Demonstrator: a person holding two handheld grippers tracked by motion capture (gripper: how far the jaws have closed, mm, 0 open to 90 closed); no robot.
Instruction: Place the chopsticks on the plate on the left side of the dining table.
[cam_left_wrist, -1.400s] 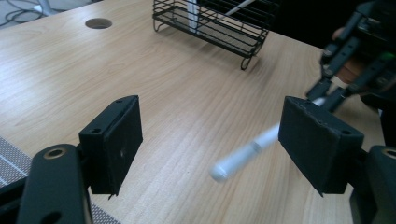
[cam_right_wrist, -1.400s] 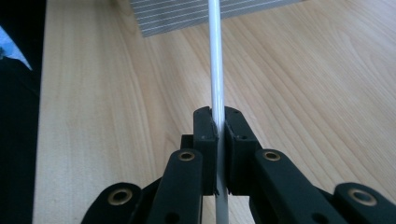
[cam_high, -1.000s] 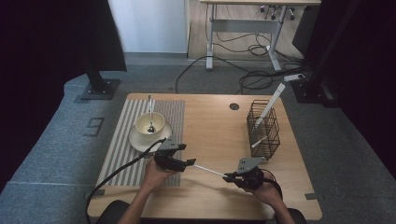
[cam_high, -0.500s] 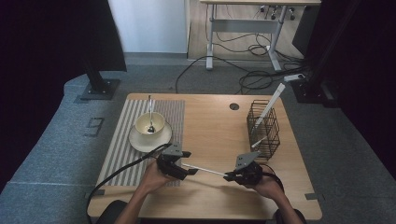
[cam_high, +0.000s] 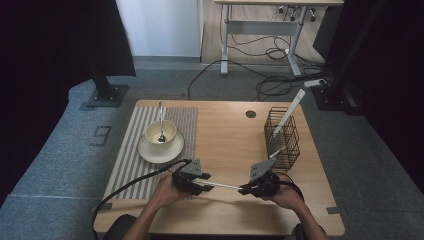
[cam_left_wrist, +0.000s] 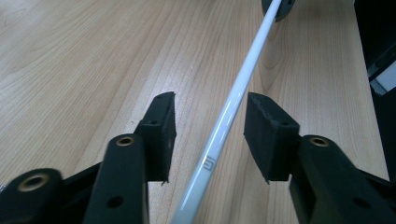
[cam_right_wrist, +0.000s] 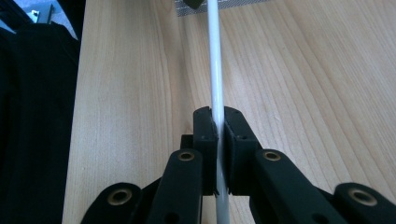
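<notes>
A thin white stick (cam_high: 223, 186) hangs level just above the wooden table (cam_high: 225, 135), near its front edge. My right gripper (cam_high: 245, 190) is shut on one end of it; in the right gripper view the pads (cam_right_wrist: 205, 126) clamp the stick (cam_right_wrist: 214, 56). My left gripper (cam_high: 206, 186) is at the other end. Its jaws have just been closing, with the stick (cam_left_wrist: 243, 79) between them. In the left gripper view a gap remains on each side, so the left gripper (cam_left_wrist: 211, 105) stands open around the stick.
A cream bowl (cam_high: 160, 132) with a spoon sits on a saucer on the striped mat (cam_high: 135, 150) at the left. A black wire basket (cam_high: 282, 137) with white sticks stands at the right. A cable hole (cam_high: 251, 114) lies at the back.
My left gripper has moved toward the table's front edge and to the right, onto the stick's free end, and its jaws have narrowed. The right gripper has kept its hold.
</notes>
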